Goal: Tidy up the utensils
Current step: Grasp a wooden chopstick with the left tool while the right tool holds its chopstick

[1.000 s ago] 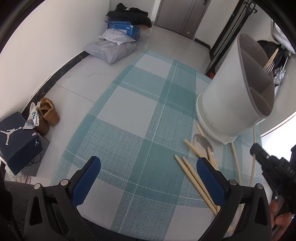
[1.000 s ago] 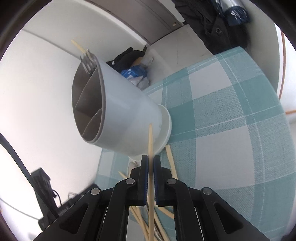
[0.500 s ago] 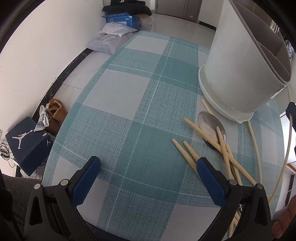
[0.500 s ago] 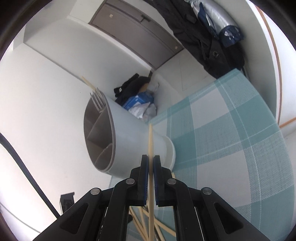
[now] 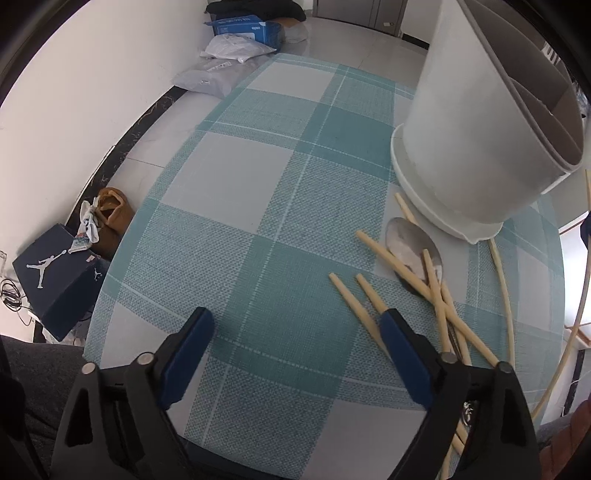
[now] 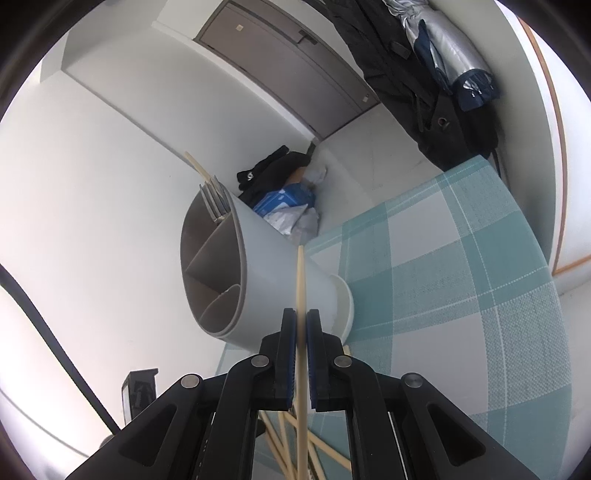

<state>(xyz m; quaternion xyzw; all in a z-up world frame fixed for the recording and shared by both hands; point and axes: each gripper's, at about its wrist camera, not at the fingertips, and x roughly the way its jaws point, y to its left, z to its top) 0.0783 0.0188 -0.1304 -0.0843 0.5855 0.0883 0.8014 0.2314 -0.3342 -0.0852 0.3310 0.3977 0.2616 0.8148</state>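
A white utensil holder (image 5: 476,122) with grey dividers stands on the teal checked table (image 5: 258,229); it also shows in the right wrist view (image 6: 236,280), holding a fork (image 6: 216,201) and a chopstick. Several wooden chopsticks (image 5: 402,273) and a metal spoon (image 5: 410,243) lie beside its base. My left gripper (image 5: 297,328) is open and empty, low over the table, left of the chopsticks. My right gripper (image 6: 301,332) is shut on a single chopstick (image 6: 300,280), held in the air in front of the holder.
On the floor left of the table are a dark shoe box (image 5: 55,273), brown shoes (image 5: 112,214), grey and white bags (image 5: 218,70) and a blue box (image 5: 247,27). Dark coats and an umbrella (image 6: 443,74) hang at the right. Grey doors (image 6: 288,62) stand behind.
My left gripper has moved nearer the chopsticks and holder, still open. My right gripper has lifted and tilted up with the chopstick, and the holder looks farther off.
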